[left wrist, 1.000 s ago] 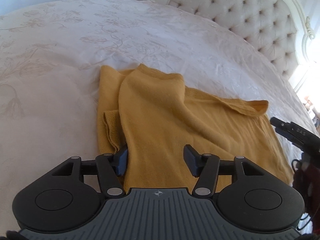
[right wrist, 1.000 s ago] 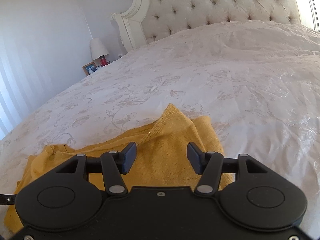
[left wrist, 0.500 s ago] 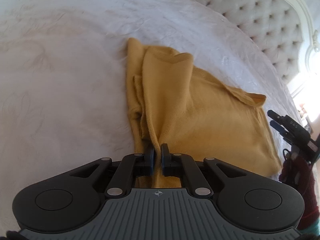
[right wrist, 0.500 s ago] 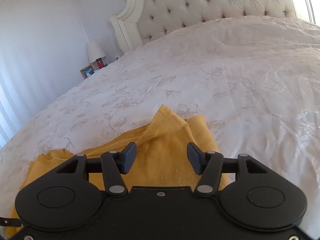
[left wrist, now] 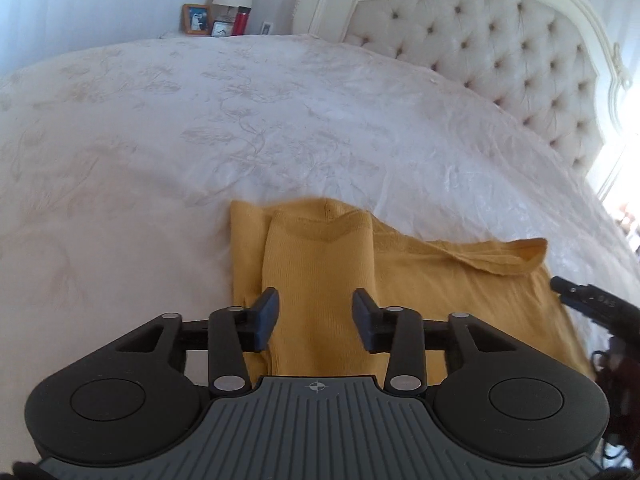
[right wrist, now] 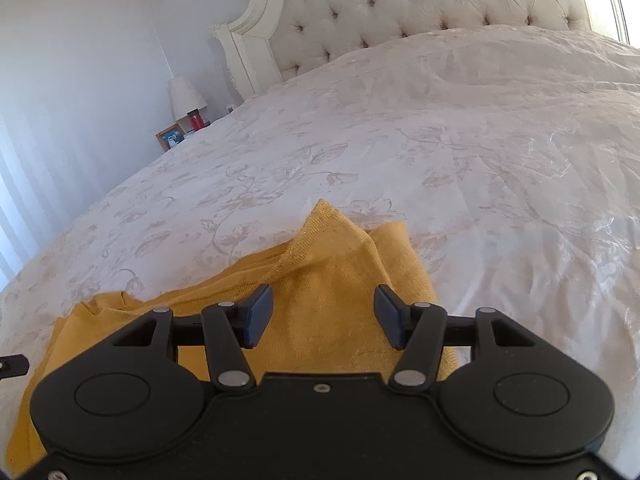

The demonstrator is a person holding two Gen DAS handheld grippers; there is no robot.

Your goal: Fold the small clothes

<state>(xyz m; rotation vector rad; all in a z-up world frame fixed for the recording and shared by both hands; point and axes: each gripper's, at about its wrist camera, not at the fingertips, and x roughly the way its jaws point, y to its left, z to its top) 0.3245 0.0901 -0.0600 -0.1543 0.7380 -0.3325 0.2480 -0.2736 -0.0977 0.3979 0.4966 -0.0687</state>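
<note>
The mustard-yellow knit garment (left wrist: 320, 264) lies partly folded on the white floral bedspread (left wrist: 200, 120). The left gripper (left wrist: 316, 316) and right gripper (right wrist: 323, 314) hover over it, both spread wide, holding nothing. No legible writing shows.

Mustard-yellow garment (left wrist: 420, 280) on white bedspread (left wrist: 200, 128) with pale beige floral pattern; cream tufted headboard (left wrist: 500, 40).

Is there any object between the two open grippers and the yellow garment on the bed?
Nothing visible stands in the way. The left gripper and the right gripper are both open directly above the yellow garment, which lies alone on the white bedspread.
</note>
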